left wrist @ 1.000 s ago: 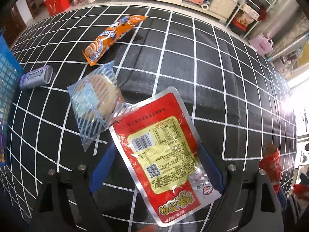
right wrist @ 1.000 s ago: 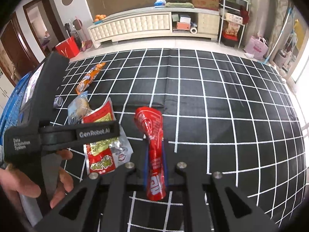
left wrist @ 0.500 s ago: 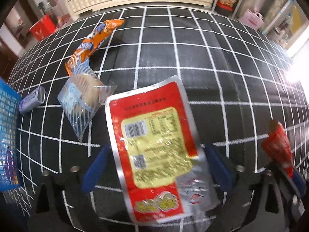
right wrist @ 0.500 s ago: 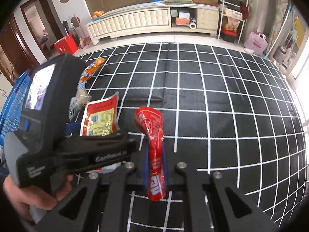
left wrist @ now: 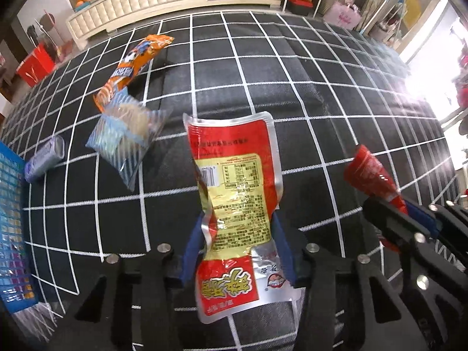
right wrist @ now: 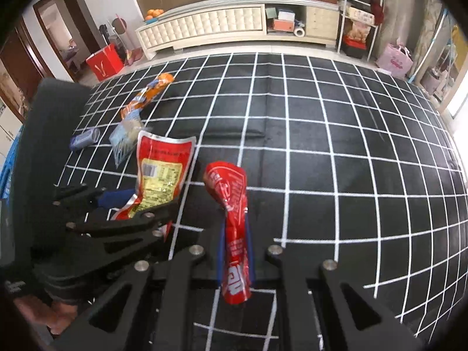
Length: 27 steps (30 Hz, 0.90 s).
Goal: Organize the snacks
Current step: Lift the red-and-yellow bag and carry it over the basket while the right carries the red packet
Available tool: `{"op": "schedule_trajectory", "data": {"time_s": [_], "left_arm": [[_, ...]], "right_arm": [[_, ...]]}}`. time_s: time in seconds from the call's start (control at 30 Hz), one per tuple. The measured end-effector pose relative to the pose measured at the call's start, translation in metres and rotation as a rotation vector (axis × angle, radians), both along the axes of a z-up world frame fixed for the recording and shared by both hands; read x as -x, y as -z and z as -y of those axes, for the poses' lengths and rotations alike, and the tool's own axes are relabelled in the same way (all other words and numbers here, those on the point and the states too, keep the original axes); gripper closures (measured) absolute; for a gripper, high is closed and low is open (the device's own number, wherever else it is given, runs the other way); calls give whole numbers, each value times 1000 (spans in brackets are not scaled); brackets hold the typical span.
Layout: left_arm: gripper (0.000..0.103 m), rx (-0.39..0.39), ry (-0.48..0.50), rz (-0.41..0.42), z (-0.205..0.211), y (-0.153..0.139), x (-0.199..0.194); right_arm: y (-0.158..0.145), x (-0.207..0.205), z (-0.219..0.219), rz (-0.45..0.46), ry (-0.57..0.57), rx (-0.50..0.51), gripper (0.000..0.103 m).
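A flat red-and-yellow snack packet (left wrist: 234, 158) stands between the blue pads of my left gripper (left wrist: 238, 225). The jaws are closing, the pads press its edges, and the foil buckles and rises off the black grid cloth (left wrist: 321, 117). The right wrist view shows the same packet (right wrist: 161, 163) in the left gripper (right wrist: 125, 204), held by a hand at the lower left. My right gripper (right wrist: 235, 228) is shut on a narrow red snack packet (right wrist: 231, 187) that sticks up past its fingers. That red packet (left wrist: 368, 175) also shows at the right of the left wrist view.
On the cloth to the left lie an orange snack bag (left wrist: 134, 61), a blue-striped clear wrapper with a round cake (left wrist: 125, 128) and a small purple can (left wrist: 44, 158). A blue basket (left wrist: 11, 219) sits at the far left edge. A cream cabinet (right wrist: 204, 26) lines the back.
The left gripper's jaws have closed in on the red-and-yellow packet, which has buckled and lifted. The left gripper rolled and came nearer the right one. The right gripper has kept still.
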State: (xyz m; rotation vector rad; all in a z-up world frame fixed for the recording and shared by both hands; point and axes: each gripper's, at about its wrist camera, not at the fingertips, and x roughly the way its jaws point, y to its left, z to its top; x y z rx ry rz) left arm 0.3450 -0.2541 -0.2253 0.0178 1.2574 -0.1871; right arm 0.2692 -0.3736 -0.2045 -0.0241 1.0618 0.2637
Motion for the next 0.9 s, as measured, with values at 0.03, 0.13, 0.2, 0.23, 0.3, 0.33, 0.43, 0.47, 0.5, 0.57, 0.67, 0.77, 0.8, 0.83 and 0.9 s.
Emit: {"op": "schedule_trajectory", "data": {"time_s": [0.03, 0.13, 0.2, 0.23, 0.3, 0.33, 0.43, 0.47, 0.5, 0.57, 0.67, 0.77, 0.8, 0.83, 0.9], "left_arm": [[65, 22, 1, 1, -5, -2, 4], [80, 59, 6, -3, -23, -8, 20], [103, 61, 9, -3, -35, -11, 27], [103, 67, -1, -22, -43, -6, 28], [102, 83, 3, -22, -52, -1, 32], [102, 97, 0, -22, -56, -1, 33], [103, 133, 5, -16, -66, -2, 37], [103, 142, 11, -10, -69, -2, 41], [103, 151, 16, -3, -70, -4, 45], [103, 179, 21, 12, -78, -9, 58], [103, 207, 32, 46, -76, -25, 62], [103, 207, 42, 91, -87, -48, 75], [103, 208, 45, 105, -92, -55, 79], [103, 208, 45, 122, -98, -64, 83], [103, 207, 42, 158, -113, -83, 92]], "right_arm": [[-1, 1, -3, 1, -4, 11, 87], [-5, 6, -11, 7, -15, 11, 87], [-6, 12, -16, 10, -21, 17, 87], [-6, 14, -18, 10, -24, 21, 87], [-5, 19, -21, 3, -28, 26, 87], [-6, 21, -24, 2, -29, 29, 87], [-12, 26, -30, 8, -31, 49, 87], [-14, 28, -32, 10, -34, 54, 87], [-16, 29, -34, 14, -35, 60, 87], [-22, 34, -38, 24, -38, 66, 87], [-32, 38, -42, 40, -35, 64, 87], [-44, 42, -50, 60, -35, 57, 87], [-49, 43, -53, 67, -39, 56, 87], [-53, 45, -57, 74, -44, 54, 87], [-61, 46, -67, 88, -56, 54, 87]]}}
